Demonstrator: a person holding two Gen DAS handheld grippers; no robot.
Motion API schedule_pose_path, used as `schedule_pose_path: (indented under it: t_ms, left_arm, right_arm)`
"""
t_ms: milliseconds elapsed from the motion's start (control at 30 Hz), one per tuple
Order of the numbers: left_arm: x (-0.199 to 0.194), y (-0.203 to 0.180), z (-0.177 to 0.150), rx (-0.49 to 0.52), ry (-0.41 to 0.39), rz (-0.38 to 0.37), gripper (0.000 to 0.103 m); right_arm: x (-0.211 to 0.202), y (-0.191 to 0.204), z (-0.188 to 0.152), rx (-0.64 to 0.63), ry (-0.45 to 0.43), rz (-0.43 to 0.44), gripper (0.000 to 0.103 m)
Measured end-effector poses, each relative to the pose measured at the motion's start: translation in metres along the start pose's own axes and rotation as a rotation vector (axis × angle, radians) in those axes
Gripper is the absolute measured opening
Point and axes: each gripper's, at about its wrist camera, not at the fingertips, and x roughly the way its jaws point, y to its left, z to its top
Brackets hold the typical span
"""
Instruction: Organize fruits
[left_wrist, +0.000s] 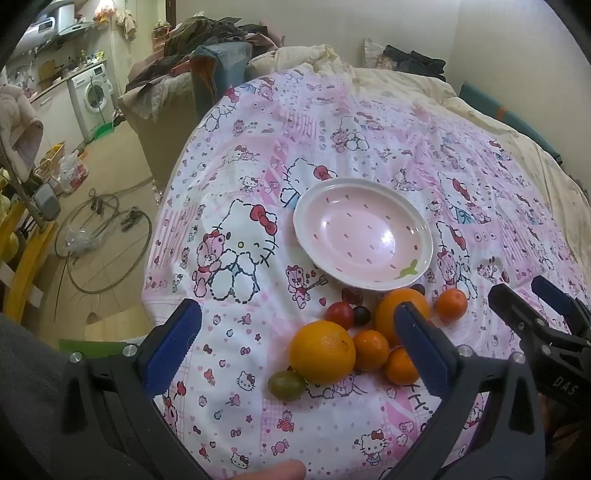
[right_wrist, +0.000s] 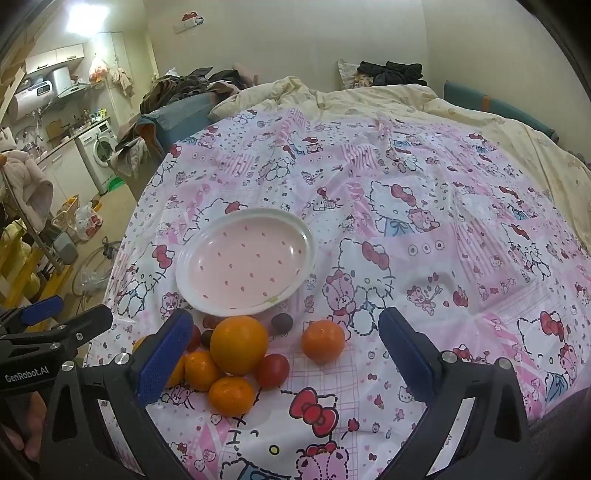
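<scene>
Nearest to us, our left gripper (left_wrist: 299, 339) hangs with its jaws spread wide and nothing between the pads, tilted down over the fruit pile on the patterned bedcover (left_wrist: 424, 133). Our right gripper (right_wrist: 286, 354) is just as wide apart and holds nothing. Between our blue pads lie two large oranges (left_wrist: 322, 352), several small tangerines (left_wrist: 370, 350), red tomatoes (left_wrist: 340, 315), dark grapes (left_wrist: 361, 315) and one greenish fruit (left_wrist: 287, 385), clustered close together near the cover's near edge. Just beyond them sits the pink plate (left_wrist: 314, 206), bare inside, toward the cover's left edge.
</scene>
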Motion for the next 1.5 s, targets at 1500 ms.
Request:
schedule_pose_path:
  t_ms: [1500]
  left_arm:
    - [-0.0016, 0.0025, 0.0020, 0.001, -0.001, 0.000, 0.103]
  right_arm:
    - [-0.0006, -0.0030, 0.0006, 0.011, -0.007, 0.004, 0.103]
